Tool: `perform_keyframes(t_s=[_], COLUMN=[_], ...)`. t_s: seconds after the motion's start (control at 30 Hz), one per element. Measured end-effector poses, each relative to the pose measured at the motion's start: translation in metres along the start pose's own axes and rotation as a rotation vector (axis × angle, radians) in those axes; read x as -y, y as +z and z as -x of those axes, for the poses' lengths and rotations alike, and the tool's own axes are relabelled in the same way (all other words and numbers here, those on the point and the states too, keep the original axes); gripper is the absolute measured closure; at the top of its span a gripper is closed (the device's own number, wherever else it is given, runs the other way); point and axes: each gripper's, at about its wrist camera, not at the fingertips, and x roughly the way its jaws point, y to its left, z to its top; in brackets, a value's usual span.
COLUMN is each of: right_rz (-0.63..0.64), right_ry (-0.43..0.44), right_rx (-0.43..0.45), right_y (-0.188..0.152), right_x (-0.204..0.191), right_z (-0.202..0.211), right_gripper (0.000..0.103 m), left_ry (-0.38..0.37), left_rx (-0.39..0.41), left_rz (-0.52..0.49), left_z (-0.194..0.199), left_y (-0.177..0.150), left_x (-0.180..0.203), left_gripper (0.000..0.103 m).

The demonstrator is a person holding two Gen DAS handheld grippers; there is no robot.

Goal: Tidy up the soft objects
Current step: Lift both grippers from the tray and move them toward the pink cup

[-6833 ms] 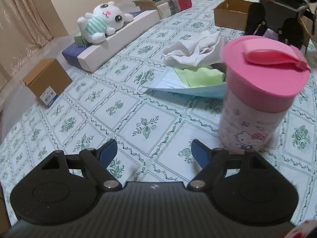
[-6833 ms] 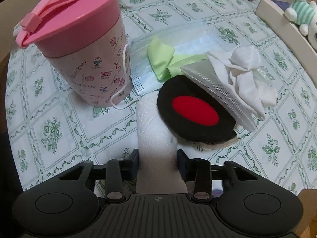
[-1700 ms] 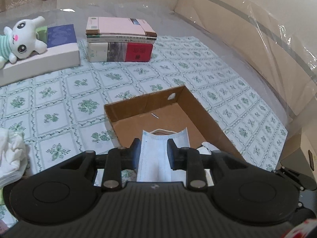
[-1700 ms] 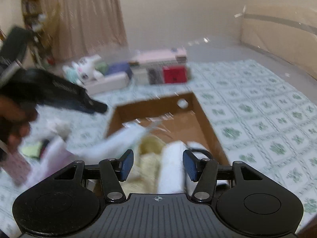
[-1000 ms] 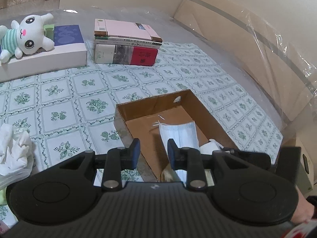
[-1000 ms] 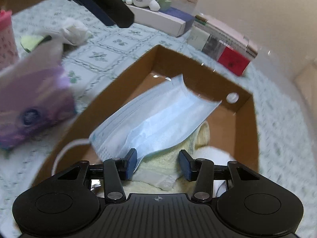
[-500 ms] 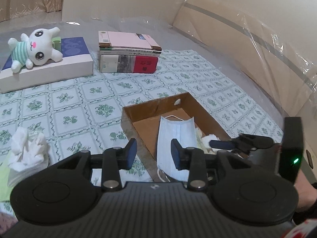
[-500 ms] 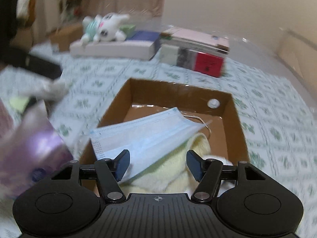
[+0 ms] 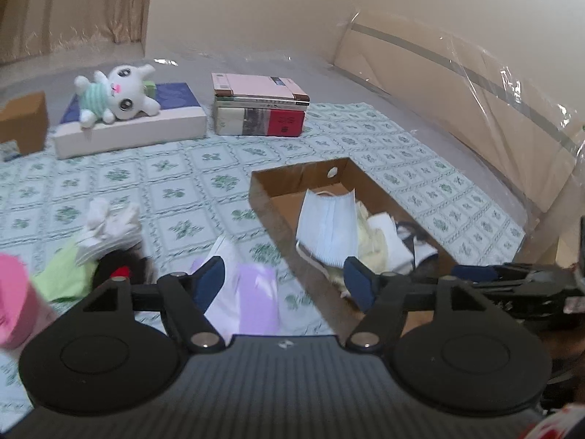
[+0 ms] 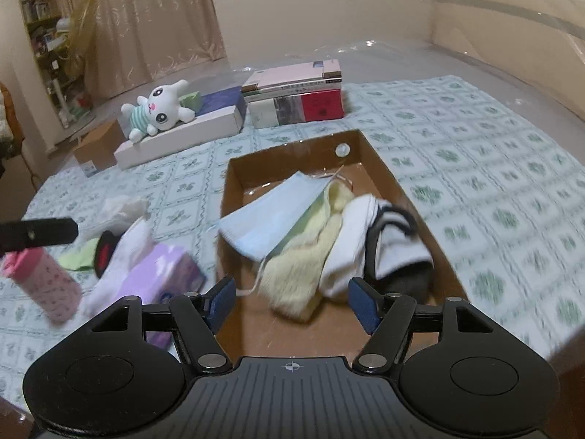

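Note:
A brown cardboard box (image 10: 384, 168) (image 9: 263, 197) on the patterned cloth holds a blue face mask (image 10: 270, 216) (image 9: 327, 223), a yellow cloth (image 10: 310, 256), a white sock (image 10: 351, 241) and a black-and-white sock (image 10: 398, 245). My left gripper (image 9: 285, 280) hangs above the cloth left of the box, jaws opening, nothing between them. My right gripper (image 10: 292, 303) is over the box's near end, jaws opening, empty. A white cloth pile (image 9: 109, 225), a green cloth (image 9: 67, 274) and a black-and-red pad (image 9: 120, 267) lie left of the box.
A purple tissue pack (image 10: 161, 274) (image 9: 252, 292) and a pink cup (image 10: 44, 278) stand left of the box. A plush bunny (image 9: 117, 95) lies on a flat white box (image 9: 146, 128) at the back, beside stacked books (image 9: 259, 109). A small cardboard box (image 9: 23, 120) sits far left.
Both grippers have pulled back and up from the box and opened wider. The blue mask, let go by the left gripper, now lies in the box on the yellow cloth.

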Motion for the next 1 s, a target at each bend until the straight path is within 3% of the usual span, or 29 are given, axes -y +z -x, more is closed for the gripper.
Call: perform_keyframes(t_s=[0.1,0.23,0.5,1.0], right_rz=[-0.014,-0.012,0.018,0.090], right_ry=[-0.004,-0.015,-0.002,0.058], right_rx=[0.013,0.013,0.012,0.007], right_y=[-0.016,-0.037,-0.063,-0.078], right_x=[-0.016,-0.035,-0.069,-0.116], right_z=[0.021,0.042,0.061,0.060], right_gripper=[0.034,0.032,0.031,0.030], left_ry=[0.009,0.034,0.091,0.190], left_rx=[0.014,0.020,0.028,0.070], left_rz=[0.008,0.011,0.012,0.047], left_z=[0.023,0.047,0.088,0.134], left_y=[-0.020,-0.044,-0.084,-0.107], left_x=[0.000,-0.003,-0.013,-0.044], left_gripper=[0.022,0.016,0.015,0.015])
